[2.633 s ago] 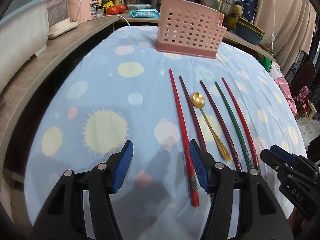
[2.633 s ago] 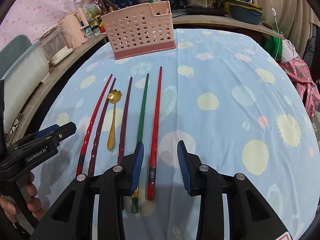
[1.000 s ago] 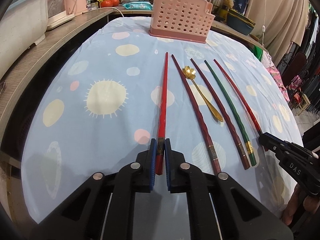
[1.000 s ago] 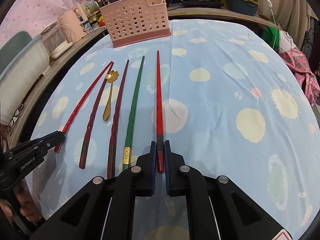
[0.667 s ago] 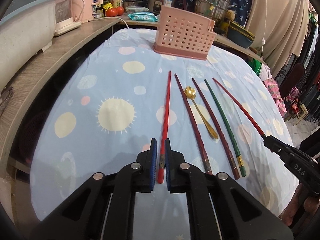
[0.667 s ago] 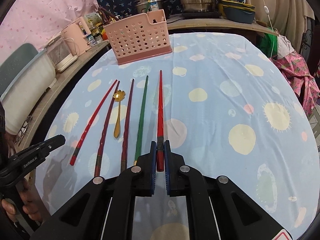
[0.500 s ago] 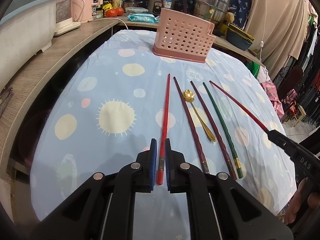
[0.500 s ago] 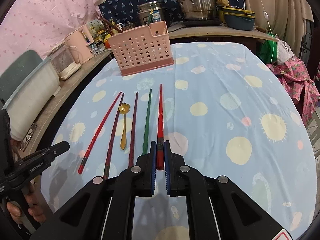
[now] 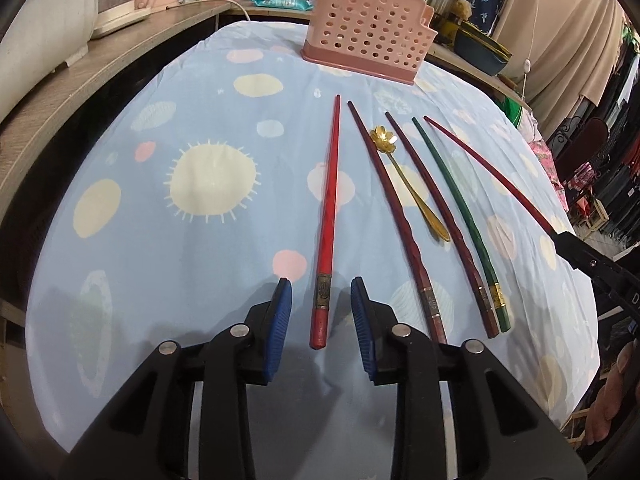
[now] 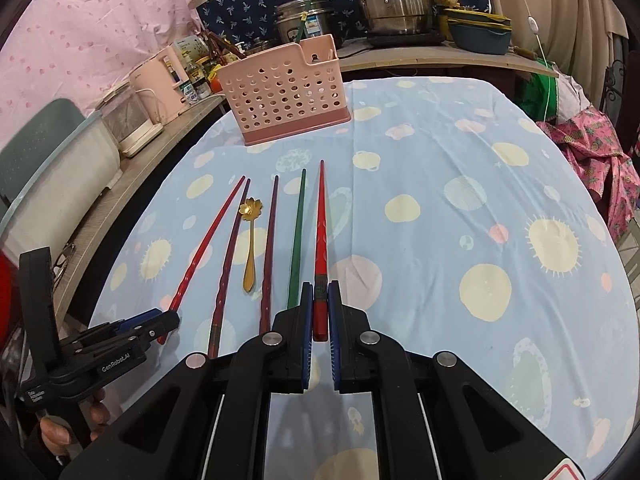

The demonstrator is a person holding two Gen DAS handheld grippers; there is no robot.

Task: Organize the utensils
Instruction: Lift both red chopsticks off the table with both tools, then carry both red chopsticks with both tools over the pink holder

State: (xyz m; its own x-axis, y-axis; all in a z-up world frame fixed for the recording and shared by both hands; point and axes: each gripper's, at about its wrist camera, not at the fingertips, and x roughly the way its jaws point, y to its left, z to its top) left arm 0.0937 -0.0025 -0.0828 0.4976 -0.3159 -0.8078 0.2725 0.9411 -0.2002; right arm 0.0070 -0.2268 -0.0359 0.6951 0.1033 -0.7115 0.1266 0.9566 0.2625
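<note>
Several chopsticks and a gold spoon (image 9: 412,188) lie in a row on the blue spotted tablecloth. My left gripper (image 9: 321,306) is open; the bright red chopstick (image 9: 328,216) lies on the cloth between its blue pads. My right gripper (image 10: 319,320) is shut on another red chopstick (image 10: 320,236) and holds it lifted, tip pointing away. Two dark red chopsticks (image 10: 228,264) (image 10: 269,248), a green one (image 10: 297,240) and the spoon (image 10: 250,240) lie to its left. The pink perforated utensil basket (image 10: 286,88) stands at the far side of the table.
A wooden counter (image 9: 80,64) runs along the left with pink appliances (image 10: 160,80). Steel pots (image 10: 388,0) and bowls stand on a shelf behind the basket. The table edge is close below both grippers. Clothes hang at the right.
My left gripper has opened and let go of the bright red chopstick, which now lies on the cloth. My right gripper stays shut on its chopstick and has risen.
</note>
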